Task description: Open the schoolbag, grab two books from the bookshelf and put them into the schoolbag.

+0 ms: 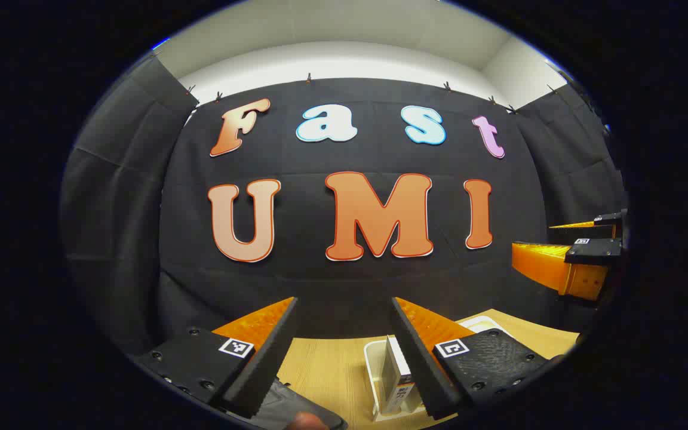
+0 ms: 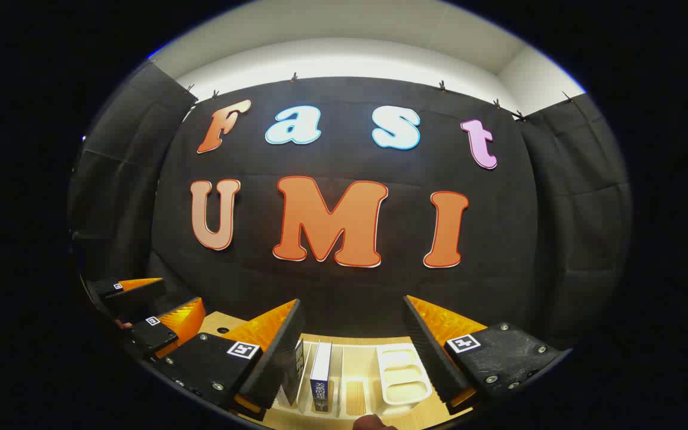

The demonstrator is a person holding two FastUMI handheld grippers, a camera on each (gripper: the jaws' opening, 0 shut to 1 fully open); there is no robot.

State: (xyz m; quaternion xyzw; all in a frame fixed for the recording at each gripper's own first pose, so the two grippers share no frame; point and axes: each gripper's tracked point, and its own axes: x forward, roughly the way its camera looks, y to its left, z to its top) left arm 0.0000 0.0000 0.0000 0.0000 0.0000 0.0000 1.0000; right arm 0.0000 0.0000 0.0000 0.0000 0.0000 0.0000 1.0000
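In the left gripper view, my left gripper (image 1: 344, 301) is open above the wooden table (image 1: 326, 364), with nothing between its fingers. A white bookshelf rack (image 1: 372, 373) holds an upright book (image 1: 401, 377) beside the right finger. A dark grey corner of the schoolbag (image 1: 296, 406) lies at the bottom edge. In the right gripper view, my right gripper (image 2: 351, 301) is open and empty above the rack (image 2: 344, 370), where two upright books (image 2: 320, 376) stand in the left slots. Each gripper also appears at the side of the other's view: right gripper (image 1: 550, 239), left gripper (image 2: 162, 298).
The rack's right part is a shallow white tray with rounded hollows (image 2: 404, 373). The black cloth wall (image 2: 344, 280) stands close behind the table's far edge. A fingertip (image 2: 374, 423) pokes in at the bottom edge.
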